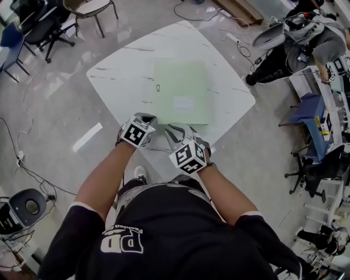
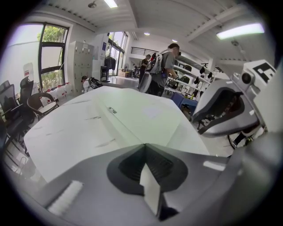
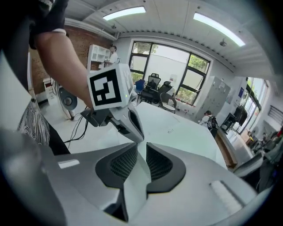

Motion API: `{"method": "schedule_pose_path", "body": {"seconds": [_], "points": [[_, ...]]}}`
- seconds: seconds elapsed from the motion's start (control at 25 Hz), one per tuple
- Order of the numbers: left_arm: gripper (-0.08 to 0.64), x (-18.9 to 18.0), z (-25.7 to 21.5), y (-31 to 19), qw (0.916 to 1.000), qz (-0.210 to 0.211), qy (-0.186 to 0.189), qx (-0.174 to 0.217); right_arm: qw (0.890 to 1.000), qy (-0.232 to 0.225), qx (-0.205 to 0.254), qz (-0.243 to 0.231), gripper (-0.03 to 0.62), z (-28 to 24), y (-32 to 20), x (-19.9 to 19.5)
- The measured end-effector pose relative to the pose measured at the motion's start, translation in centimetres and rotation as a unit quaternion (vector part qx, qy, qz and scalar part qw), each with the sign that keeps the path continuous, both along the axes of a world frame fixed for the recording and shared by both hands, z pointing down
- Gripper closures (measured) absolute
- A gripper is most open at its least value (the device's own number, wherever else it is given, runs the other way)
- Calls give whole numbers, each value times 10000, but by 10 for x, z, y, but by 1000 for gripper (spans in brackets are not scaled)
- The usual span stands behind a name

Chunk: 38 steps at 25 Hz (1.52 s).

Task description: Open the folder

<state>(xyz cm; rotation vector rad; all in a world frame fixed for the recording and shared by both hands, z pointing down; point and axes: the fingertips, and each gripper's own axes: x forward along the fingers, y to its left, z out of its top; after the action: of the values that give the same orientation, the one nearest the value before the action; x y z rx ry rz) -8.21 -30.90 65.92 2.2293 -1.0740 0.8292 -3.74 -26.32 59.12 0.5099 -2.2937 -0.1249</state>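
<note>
Left gripper [image 2: 143, 145]: jaws closed tip to tip, with nothing between them, held over the near edge of the white table [image 1: 117, 82]. Right gripper [image 3: 140, 149]: jaws parted by a narrow gap and empty. In the head view it sits just beside the left gripper, at its 4 o'clock.

Folder [image 1: 181, 92]: pale green, closed, lying flat on the table, at 12 o'clock from the right gripper and 1 o'clock from the left gripper. A small dark tag [image 1: 158, 87] sits at its left edge, and a pale label [image 1: 184, 104] lies on the cover.

Limits of view: the right gripper's jaw tips meet the folder's near edge in the head view, so contact cannot be told. The label's print is too small to read. A person [image 1: 306, 44] at 2 o'clock and a chair [image 1: 90, 8] at 11 o'clock are cut off by the frame.
</note>
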Motion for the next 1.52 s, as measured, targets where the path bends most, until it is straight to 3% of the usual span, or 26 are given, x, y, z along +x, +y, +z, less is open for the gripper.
{"method": "schedule_pose_path", "body": {"seconds": [0.2,0.6,1.16,1.52], "points": [[506,-1,1,0,10000,-1,-3,-21,9968,627,344,-349,548,23,-4,-13],[506,-1,-2,1,10000,-50,52,-54,9838,1397,711,-868,532,53,-8,-22],[506,0,-1,1,9998,-54,180,-50,9681,1923,1293,-949,497,70,-22,-31],[506,-2,0,1,9998,-50,197,-9,9718,1808,1288,-799,507,58,-25,-31]]}}
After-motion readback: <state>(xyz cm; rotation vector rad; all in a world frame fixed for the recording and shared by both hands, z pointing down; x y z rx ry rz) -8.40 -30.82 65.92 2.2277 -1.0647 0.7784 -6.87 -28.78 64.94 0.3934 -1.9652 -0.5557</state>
